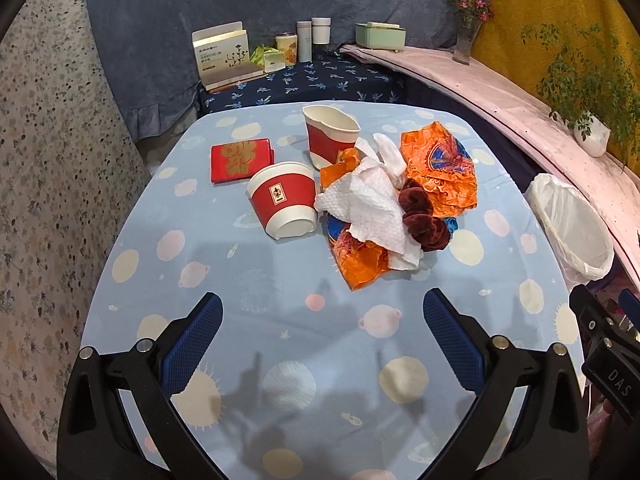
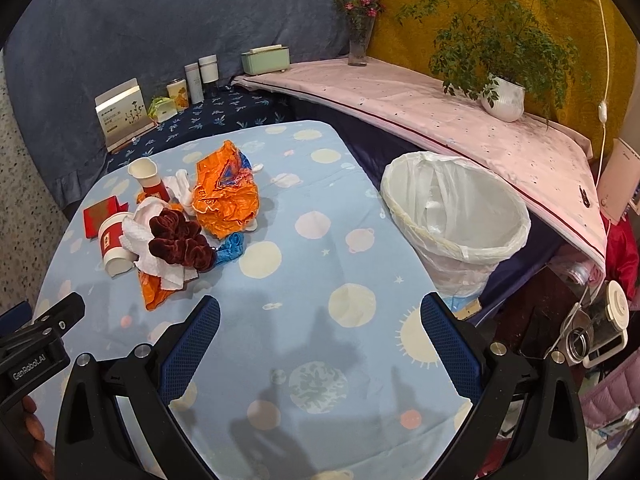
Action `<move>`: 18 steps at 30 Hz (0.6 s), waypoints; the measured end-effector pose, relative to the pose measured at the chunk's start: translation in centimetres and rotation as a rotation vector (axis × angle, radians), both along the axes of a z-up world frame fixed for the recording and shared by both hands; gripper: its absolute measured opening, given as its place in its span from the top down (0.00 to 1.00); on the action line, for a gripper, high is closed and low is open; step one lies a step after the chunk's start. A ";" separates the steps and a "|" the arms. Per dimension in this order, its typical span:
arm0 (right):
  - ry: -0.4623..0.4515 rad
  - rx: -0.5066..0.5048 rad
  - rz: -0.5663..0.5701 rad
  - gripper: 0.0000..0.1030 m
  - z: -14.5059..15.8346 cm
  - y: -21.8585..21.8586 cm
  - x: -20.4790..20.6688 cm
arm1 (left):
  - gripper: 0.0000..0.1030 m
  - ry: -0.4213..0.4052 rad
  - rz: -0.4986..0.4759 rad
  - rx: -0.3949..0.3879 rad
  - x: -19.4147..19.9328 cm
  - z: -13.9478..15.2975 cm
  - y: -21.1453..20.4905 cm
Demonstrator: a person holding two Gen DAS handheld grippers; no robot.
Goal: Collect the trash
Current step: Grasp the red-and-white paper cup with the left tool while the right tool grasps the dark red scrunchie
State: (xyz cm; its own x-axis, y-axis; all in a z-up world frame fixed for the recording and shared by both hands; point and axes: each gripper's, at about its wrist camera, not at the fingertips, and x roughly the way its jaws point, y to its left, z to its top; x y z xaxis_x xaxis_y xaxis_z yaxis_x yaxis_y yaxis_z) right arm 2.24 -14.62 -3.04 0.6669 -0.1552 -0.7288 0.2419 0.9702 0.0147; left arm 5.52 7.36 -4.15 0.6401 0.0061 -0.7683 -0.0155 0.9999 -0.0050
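Both grippers' fingers (image 1: pixel 192 344) gape empty over planet-print tablecloth (image 1: pixel 280 280); trash pile (image 1: pixel 384 200), lined bin (image 2: pixel 456 216) seemingly alongside.

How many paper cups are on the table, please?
2. One paper cup lies on its side beside the red packet; the other cup stands tilted behind the trash pile. Another could be hidden under the wrappers.

we can't read the tiny print on the box (image 1: pixel 222 54) upper left; tissue (image 1: pixel 370 210) hides most of the lower orange wrapper (image 1: pixel 362 262).
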 end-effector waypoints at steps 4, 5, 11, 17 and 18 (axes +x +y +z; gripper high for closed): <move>0.010 -0.003 0.011 0.07 -0.5 0.5 1.3 | 0.09 0.023 -0.020 -0.012 1.3 -1.1 0.2; 0.011 0.000 0.014 0.07 -0.6 0.7 1.6 | 0.11 0.031 -0.021 -0.017 1.6 -1.3 0.3; 0.018 0.021 0.051 0.07 -1.1 2.1 3.9 | 0.13 0.045 0.000 -0.049 3.4 -2.0 1.6; 0.019 0.043 0.154 0.16 -1.6 5.0 6.7 | 0.12 0.063 0.087 -0.058 5.9 -2.9 4.5; 0.021 0.044 0.169 0.19 -1.7 5.5 7.1 | 0.12 0.065 0.098 -0.061 6.2 -3.0 4.9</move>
